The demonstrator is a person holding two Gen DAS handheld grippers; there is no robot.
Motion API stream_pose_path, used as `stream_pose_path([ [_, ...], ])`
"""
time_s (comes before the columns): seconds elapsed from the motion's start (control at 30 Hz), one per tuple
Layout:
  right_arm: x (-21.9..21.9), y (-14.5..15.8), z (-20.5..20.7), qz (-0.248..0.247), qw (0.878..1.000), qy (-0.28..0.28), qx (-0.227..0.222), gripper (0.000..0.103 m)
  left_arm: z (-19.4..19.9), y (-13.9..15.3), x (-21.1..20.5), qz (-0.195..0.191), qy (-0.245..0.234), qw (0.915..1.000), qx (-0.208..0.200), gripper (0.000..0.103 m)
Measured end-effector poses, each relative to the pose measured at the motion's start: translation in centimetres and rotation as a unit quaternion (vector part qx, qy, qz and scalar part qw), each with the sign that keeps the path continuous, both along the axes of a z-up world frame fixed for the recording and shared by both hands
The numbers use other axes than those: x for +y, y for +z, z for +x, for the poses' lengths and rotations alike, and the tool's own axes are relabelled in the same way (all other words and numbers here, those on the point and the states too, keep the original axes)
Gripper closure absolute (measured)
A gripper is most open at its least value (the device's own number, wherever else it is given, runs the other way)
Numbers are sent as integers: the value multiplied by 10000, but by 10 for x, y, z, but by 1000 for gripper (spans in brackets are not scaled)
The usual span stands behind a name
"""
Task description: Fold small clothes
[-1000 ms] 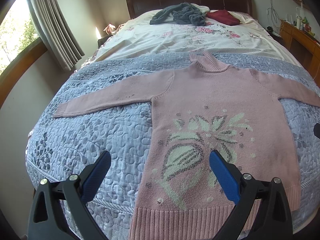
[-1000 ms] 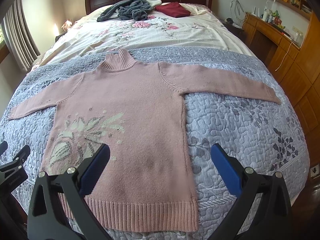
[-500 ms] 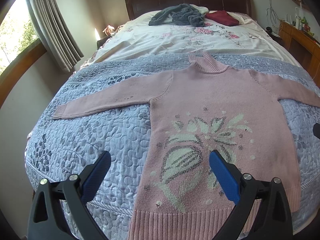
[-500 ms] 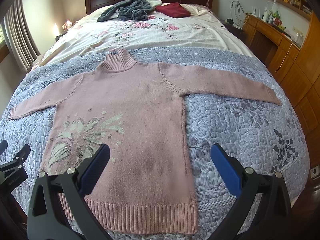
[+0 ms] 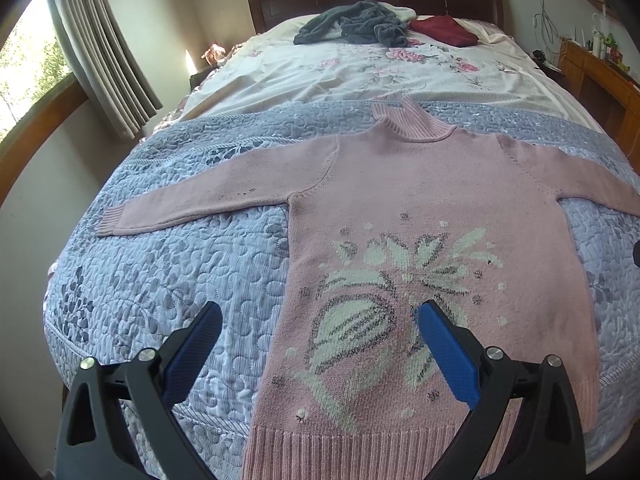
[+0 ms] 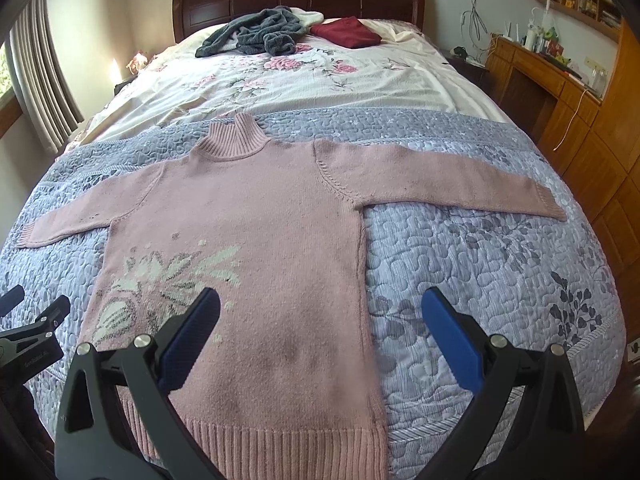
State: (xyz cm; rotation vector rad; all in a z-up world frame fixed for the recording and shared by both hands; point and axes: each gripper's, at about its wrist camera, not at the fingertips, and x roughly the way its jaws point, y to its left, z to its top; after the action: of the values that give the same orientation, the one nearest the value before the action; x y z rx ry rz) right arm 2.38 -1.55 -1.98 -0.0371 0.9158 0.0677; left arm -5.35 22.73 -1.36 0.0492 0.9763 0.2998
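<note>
On the bed's grey quilt (image 6: pixel 500 264) a pink sweater (image 6: pixel 260 248) lies flat, hem nearest, collar away, sleeves out to either side. Both grippers hover empty above the hem with jaws spread: the left gripper (image 5: pixel 316 354) over the flower pattern, the right gripper (image 6: pixel 320 340) nearer the plain side. Only the right view shows the right cuff (image 6: pixel 554 204); the left view crops it.

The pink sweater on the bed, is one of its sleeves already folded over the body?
No, the pink sweater lies flat on the grey quilt with both sleeves stretched straight out to the sides.
</note>
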Motion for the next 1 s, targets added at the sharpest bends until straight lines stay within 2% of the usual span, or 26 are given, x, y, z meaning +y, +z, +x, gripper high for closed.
stream_pose_path([
  [0.17, -59, -11, 42, 262, 9989, -200, 342, 3, 35, -4, -24, -203, -273, 9994, -85, 4],
  [0.33, -174, -29, 108, -184, 9930, -1044, 523, 3, 94, -13, -58, -407, -407, 9983, -66, 4],
  [0.47, -288, -60, 163, 67, 9780, -1823, 1007, 3, 142, -23, -89, -369, -498, 9981, -40, 4],
  [0.53, -337, -79, 185, -3, 9675, -2201, 1248, 3, 162, -25, -104, -357, -542, 9979, -71, 4],
  [0.63, -398, -110, 211, 264, 9524, -2562, 1634, 4, 186, -29, -121, -359, -599, 9975, -97, 4],
  [0.7, -426, -125, 222, 319, 9451, -2761, 1718, 4, 199, -32, -131, -309, -649, 9973, -113, 4],
  [0.83, -459, -145, 234, 980, 9356, -2912, 1739, 16, 216, -40, -142, -192, -693, 9974, -80, 4],
  [0.9, -462, -147, 237, 1033, 9349, -2935, 1710, 20, 219, -44, -145, -154, -712, 9973, -56, 4],
  [0.97, -461, -145, 237, 1098, 9387, -2833, 1632, 42, 221, -48, -146, -99, -726, 9973, -27, 4],
  [1.0, -460, -144, 238, 1184, 9398, -2779, 1595, 50, 221, -50, -146, -82, -726, 9973, -13, 4],
])
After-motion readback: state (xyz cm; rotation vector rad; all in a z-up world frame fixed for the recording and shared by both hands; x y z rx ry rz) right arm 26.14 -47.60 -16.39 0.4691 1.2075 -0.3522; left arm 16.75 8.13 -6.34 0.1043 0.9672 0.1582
